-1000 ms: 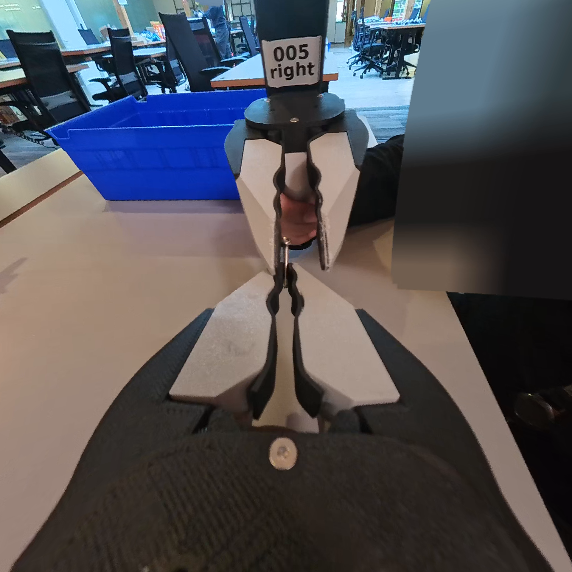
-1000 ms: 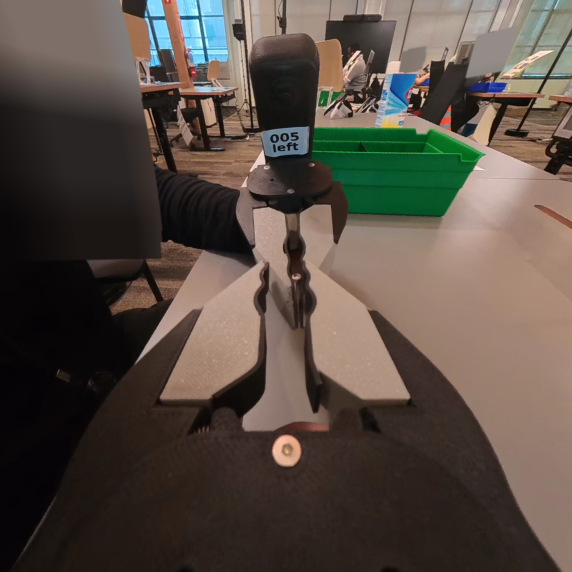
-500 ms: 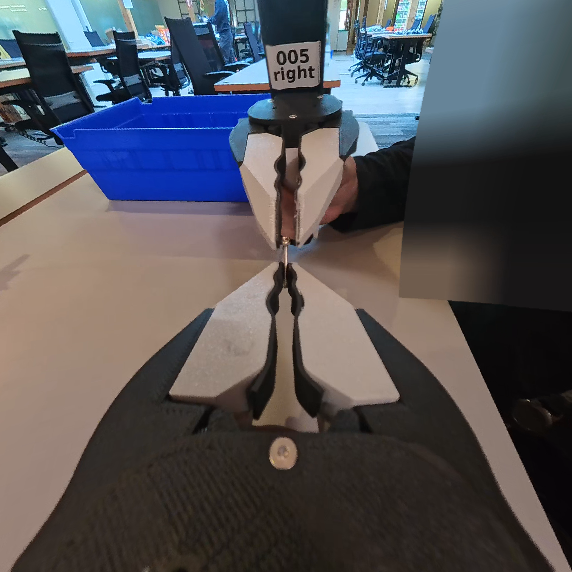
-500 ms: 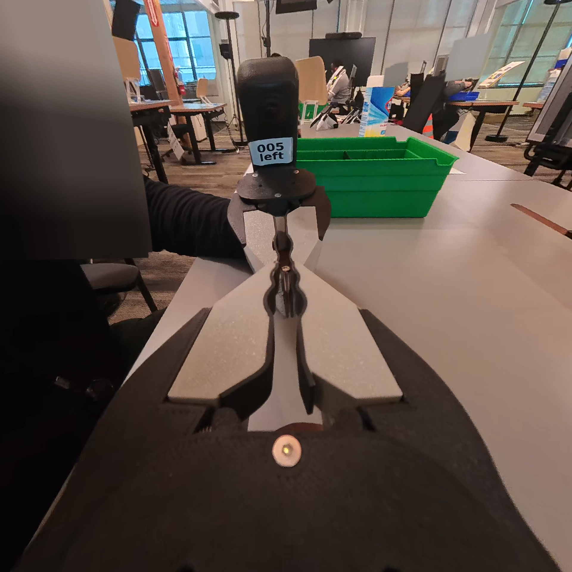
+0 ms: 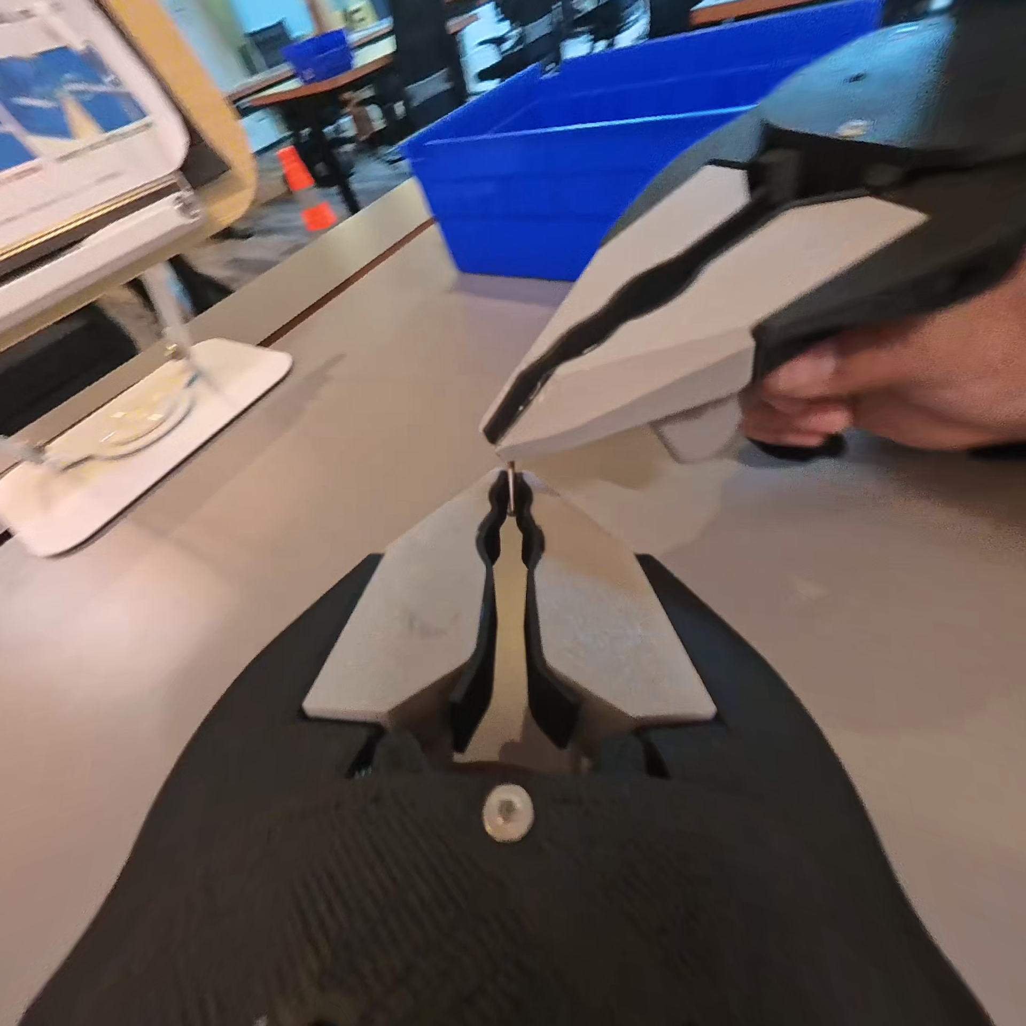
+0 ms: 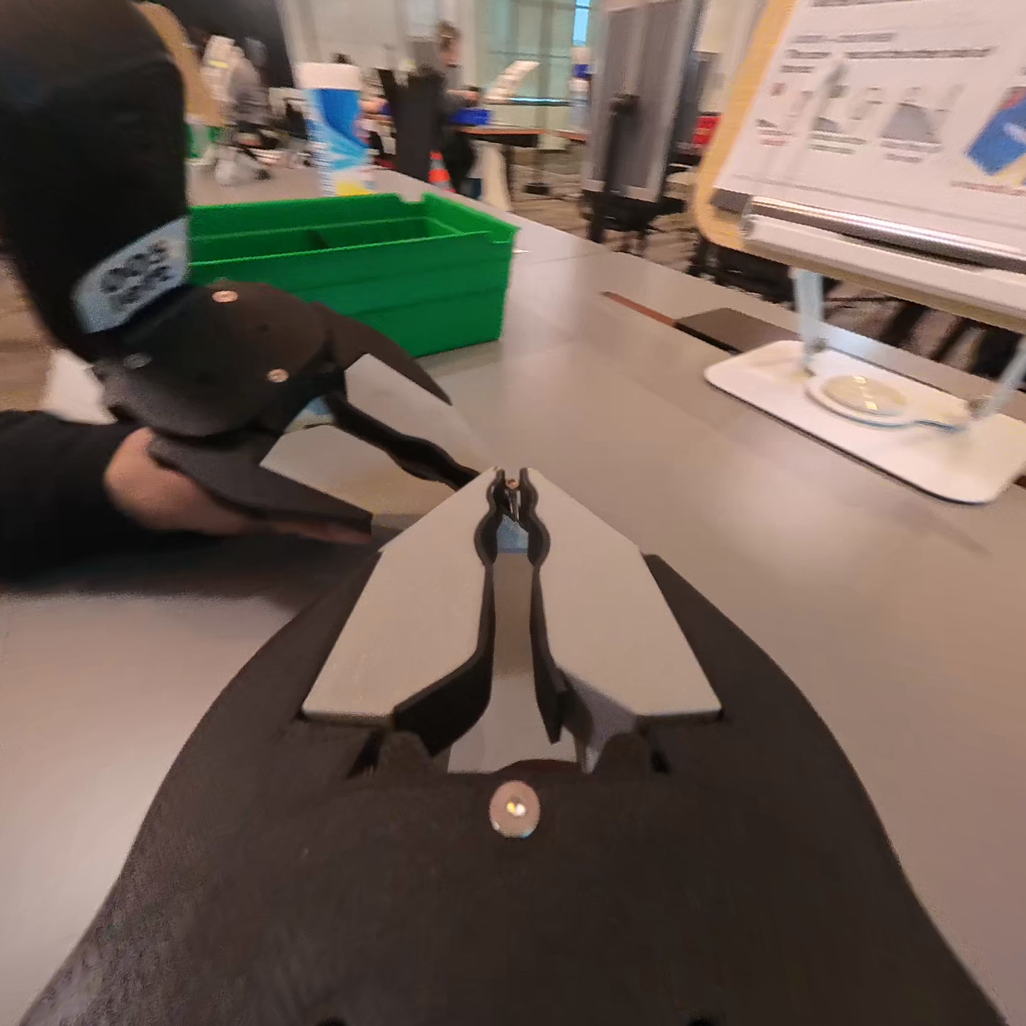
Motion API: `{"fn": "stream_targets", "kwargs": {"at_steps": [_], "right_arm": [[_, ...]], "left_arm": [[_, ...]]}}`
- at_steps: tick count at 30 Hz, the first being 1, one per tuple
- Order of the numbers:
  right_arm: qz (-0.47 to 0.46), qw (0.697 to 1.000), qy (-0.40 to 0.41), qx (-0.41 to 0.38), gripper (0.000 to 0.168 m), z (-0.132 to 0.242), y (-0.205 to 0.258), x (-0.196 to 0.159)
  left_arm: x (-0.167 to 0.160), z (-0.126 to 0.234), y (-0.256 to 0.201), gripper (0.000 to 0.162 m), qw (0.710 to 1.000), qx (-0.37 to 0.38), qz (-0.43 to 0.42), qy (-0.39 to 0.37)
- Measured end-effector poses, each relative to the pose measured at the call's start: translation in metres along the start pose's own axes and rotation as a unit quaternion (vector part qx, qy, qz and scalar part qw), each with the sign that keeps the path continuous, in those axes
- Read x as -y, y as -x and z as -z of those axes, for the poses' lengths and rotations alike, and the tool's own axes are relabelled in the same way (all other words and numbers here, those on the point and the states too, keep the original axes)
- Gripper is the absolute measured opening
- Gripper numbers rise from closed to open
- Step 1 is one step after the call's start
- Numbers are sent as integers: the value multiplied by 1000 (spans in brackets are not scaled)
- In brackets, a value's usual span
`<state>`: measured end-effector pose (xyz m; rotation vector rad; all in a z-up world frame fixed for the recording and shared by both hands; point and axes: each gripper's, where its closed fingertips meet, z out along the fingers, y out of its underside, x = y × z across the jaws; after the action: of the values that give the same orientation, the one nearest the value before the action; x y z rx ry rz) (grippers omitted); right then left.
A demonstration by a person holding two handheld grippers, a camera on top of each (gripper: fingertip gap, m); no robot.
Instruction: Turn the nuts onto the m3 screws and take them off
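My left gripper [image 5: 509,484] is shut on a thin m3 screw [image 5: 509,493] that sticks out past its fingertips above the grey table [image 5: 805,583]. My right gripper [image 5: 498,438] comes in tilted from the right, jaws together, with its tip touching the screw's end. In the right wrist view my right gripper [image 6: 512,478] is shut on a small silver nut [image 6: 514,484] at its tips, with the dark screw shaft just behind. The left gripper [image 6: 469,477] lies tilted at the left there, its tip meeting mine. Both views are motion-blurred.
A blue bin [image 5: 555,183] stands at the back of the table in the left wrist view. A green divided bin [image 6: 361,277] stands behind the left gripper. A white stand with a sign board [image 5: 111,400] [image 6: 888,422] sits to one side. Hands [image 5: 888,388] hold both grippers. Both grippers' tips are close together, under 4 cm apart.
The right gripper first closed on the screw's end. Both grippers have since swung sharply and rolled, so each now sees the other tilted and off to one side. The tips stay together at the screw.
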<state>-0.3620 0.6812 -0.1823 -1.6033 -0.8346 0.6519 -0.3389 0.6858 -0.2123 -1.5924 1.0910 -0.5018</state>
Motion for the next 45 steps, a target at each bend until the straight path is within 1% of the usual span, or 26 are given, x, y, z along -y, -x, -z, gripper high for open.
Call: {"fn": "stream_targets", "kwargs": {"at_steps": [5,8,10,13,16,18,19,23,27,33,35,36,39,42,45], "right_arm": [[30,991,14,-131,2,-38,-22,4],[46,985,27,-164,2,-52,-33,2],[41,988,23,-148,3,-52,-34,3],[27,996,-32,-72,13,-32,-28,18],[20,997,-55,53,13,-9,-18,18],[8,990,-43,134,14,6,-11,10],[3,987,-42,153,16,13,-12,7],[-1,977,-50,209,16,35,-9,9],[11,967,-40,250,14,38,7,9],[57,966,-5,253,11,33,20,-5],[54,965,-4,255,8,32,20,-6],[53,965,-5,256,3,32,20,-6],[47,968,-5,248,2,31,18,-5],[20,977,-10,213,2,25,10,-3],[-33,991,-20,125,2,11,-5,0]], "left_arm": [[-12,-5,45,0,994,104,28,36],[-19,-9,62,0,987,147,34,60],[-20,-10,64,0,986,150,31,63],[-14,-9,51,0,992,113,32,43],[-5,-5,25,0,999,30,28,12],[0,-3,14,0,999,-19,45,-7],[0,-2,9,0,997,-43,59,-10],[6,3,-9,0,988,-125,84,-28],[5,5,-31,0,983,-173,65,-15],[6,4,-43,0,981,-189,50,-12],[7,5,-44,0,981,-189,49,-15],[7,5,-44,0,981,-189,49,-15],[7,4,-42,0,982,-181,50,-14],[8,0,-34,0,987,-149,57,-16],[8,-7,-15,0,993,-88,80,-14]]}}
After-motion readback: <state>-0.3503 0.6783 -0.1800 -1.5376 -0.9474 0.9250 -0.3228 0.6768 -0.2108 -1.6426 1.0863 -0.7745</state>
